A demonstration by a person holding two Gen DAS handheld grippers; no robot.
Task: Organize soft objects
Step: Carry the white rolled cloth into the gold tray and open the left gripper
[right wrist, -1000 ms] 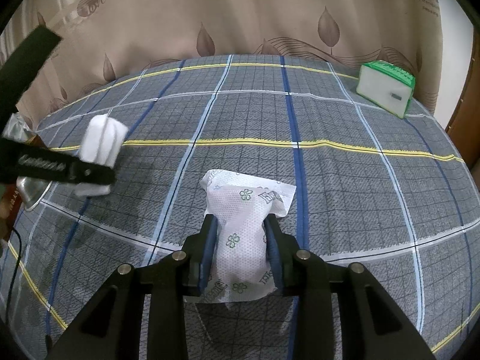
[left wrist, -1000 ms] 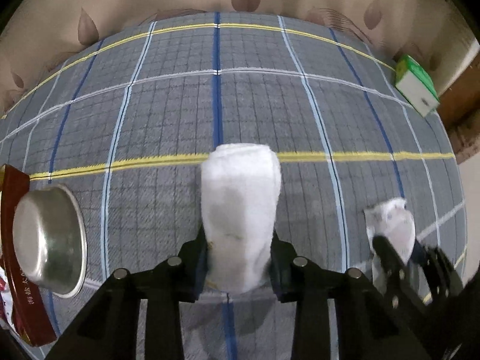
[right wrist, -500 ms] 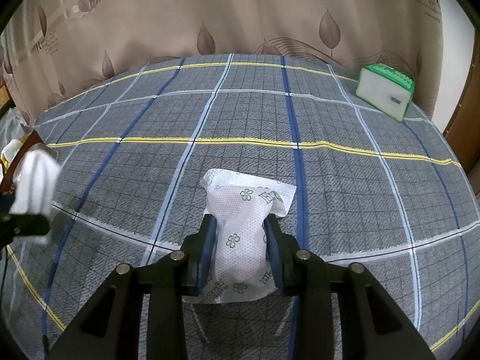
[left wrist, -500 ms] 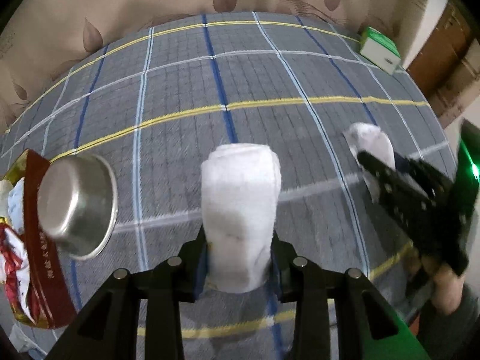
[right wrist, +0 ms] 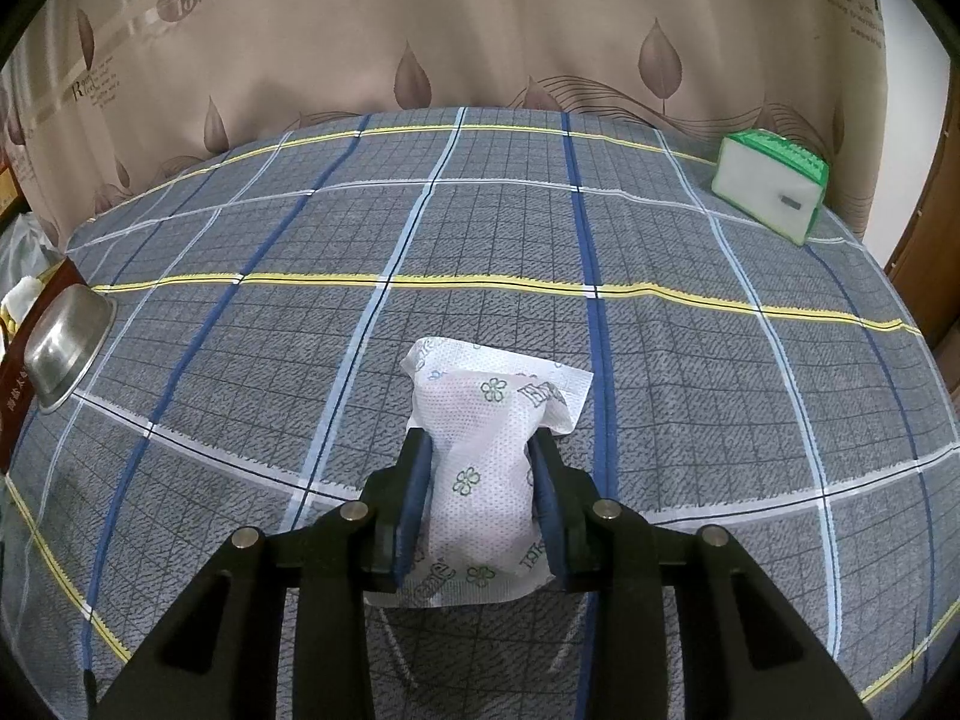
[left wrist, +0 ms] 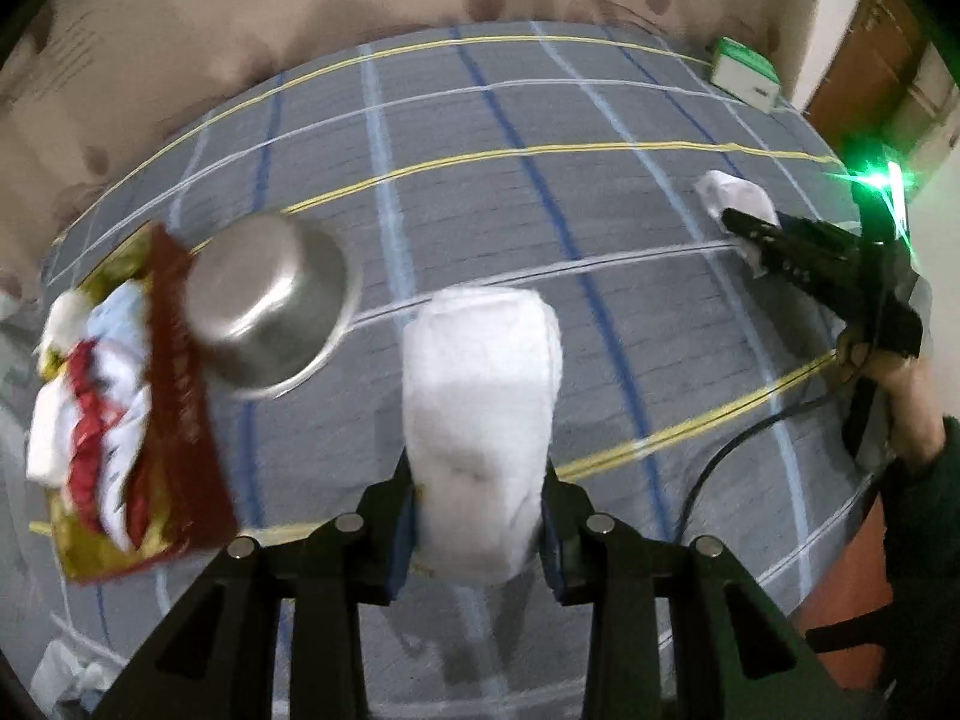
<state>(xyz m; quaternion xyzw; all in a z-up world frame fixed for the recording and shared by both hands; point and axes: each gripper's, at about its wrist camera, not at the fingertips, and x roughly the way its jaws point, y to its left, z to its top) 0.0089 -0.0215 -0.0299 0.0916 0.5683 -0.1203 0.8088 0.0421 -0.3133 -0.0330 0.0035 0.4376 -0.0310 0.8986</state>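
Left gripper [left wrist: 480, 516], pinching towel [left wrist: 480, 420], has swung left toward box [left wrist: 120, 408], likely drop-off; right gripper [right wrist: 480, 504] stays put, pinching packet [right wrist: 480, 450].

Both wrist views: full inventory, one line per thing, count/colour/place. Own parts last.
rolled towel: 1, white, clamped in the left gripper
printed pouch: 1, white with green flowers, clamped in the right gripper
steel bowl: 1, silver, far left of the bed, against the red box
red box: 1, red and gold, left edge, white and red soft items inside
green-and-white pack: 1, far right corner
bedsheet: 1, grey plaid with blue, yellow, white lines
curtain: 1, beige, leaf print, behind the bed
left gripper: 1, black
right gripper: 1, black
hand: 1, dark sleeve, holding the right gripper
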